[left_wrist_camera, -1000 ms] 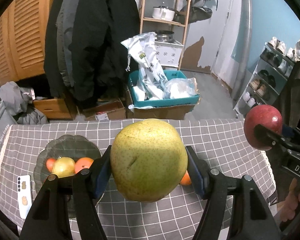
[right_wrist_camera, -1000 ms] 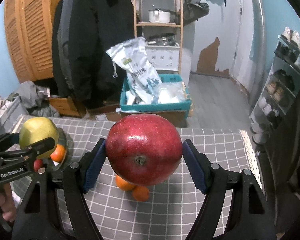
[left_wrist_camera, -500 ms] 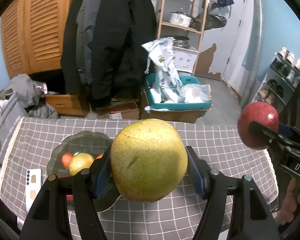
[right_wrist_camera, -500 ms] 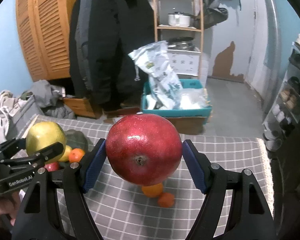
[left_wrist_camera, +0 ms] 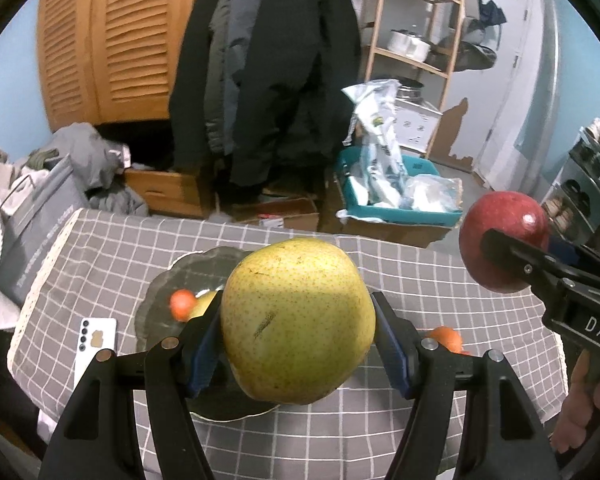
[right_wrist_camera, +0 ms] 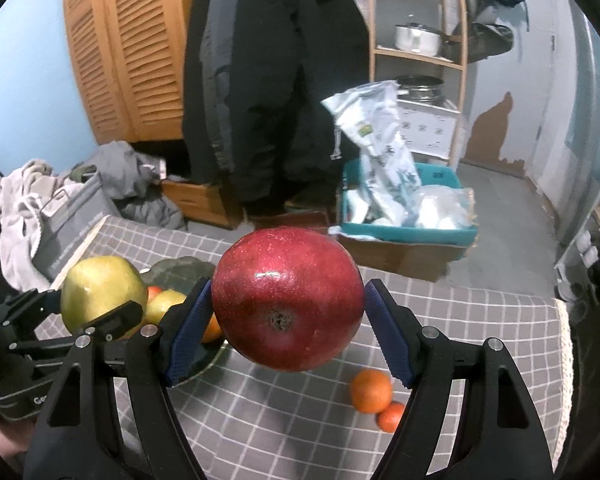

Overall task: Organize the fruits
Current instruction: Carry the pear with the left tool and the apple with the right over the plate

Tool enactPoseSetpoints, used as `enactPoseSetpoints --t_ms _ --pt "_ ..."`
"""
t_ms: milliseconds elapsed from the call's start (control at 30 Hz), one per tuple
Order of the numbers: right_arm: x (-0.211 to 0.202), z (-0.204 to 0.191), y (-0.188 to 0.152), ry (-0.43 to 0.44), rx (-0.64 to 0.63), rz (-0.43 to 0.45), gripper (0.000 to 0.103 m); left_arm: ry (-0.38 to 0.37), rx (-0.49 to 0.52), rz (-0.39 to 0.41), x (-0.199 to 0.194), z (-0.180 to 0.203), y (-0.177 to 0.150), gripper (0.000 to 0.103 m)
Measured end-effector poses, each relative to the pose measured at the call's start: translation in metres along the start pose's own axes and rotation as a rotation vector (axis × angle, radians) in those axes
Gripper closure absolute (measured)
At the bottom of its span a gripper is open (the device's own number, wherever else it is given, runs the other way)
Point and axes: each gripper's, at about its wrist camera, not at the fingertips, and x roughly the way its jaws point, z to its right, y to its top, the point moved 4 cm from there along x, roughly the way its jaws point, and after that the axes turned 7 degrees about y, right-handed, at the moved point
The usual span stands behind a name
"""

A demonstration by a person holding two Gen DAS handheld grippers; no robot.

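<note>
My left gripper (left_wrist_camera: 298, 330) is shut on a large yellow-green pear (left_wrist_camera: 298, 320) and holds it above a dark glass plate (left_wrist_camera: 162, 316). The plate holds a small orange fruit (left_wrist_camera: 182, 303) and a yellow fruit (left_wrist_camera: 204, 305). My right gripper (right_wrist_camera: 286, 320) is shut on a red apple (right_wrist_camera: 286, 300), held above the checked tablecloth (right_wrist_camera: 460, 320). The apple also shows at the right of the left wrist view (left_wrist_camera: 504, 240). Two oranges (right_wrist_camera: 371, 390) (right_wrist_camera: 390, 416) lie on the cloth right of the plate (right_wrist_camera: 180, 270). The pear shows at the left of the right wrist view (right_wrist_camera: 102, 292).
A white phone (left_wrist_camera: 94, 338) lies on the cloth left of the plate. Beyond the table's far edge stand a teal crate with bags (left_wrist_camera: 396, 196), cardboard boxes, hanging coats (left_wrist_camera: 268, 60), a wooden shelf and a shoe rack (left_wrist_camera: 592, 176).
Both grippers have moved left across the table with their fruits. The plate now lies under and behind the pear, and the two oranges have shifted to the right in both views.
</note>
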Motion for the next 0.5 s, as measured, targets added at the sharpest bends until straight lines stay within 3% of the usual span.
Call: enactPoseSetpoints --t_ms 500 --pt "0.074 -0.034 -0.010 0.084 -0.001 -0.116 0.027 0.071 -0.054 -0.156 0.063 -0.042 -0.035 0.033"
